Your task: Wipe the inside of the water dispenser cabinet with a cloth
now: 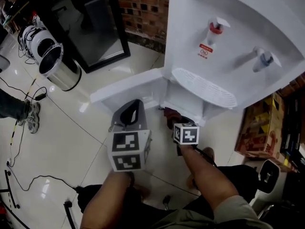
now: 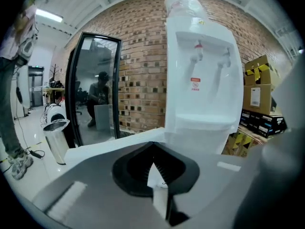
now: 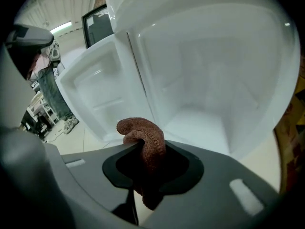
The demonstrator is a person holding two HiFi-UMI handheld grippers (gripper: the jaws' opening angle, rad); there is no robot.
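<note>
— Rust-brown and knitted: that is the cloth (image 3: 141, 133) we see bunched in the right gripper (image 3: 147, 166). Its fingers pinch it in the middle, and a fold curls over above them.

— And where do we find it against the cabinet?

— Just before the open cabinet (image 3: 214, 85) at the foot of the white water dispenser (image 1: 228, 32), with the bare white interior straight ahead. We cannot tell whether it touches a wall. The cabinet door (image 1: 126, 88) stands swung out to the left.

— What do we make of the left gripper (image 2: 153, 151)?

— Its fingers are pressed together with nothing between them. We see it beside the right one, near the door's edge, pointed at the dispenser's front, above the glossy tiled floor (image 1: 71, 142).
</note>
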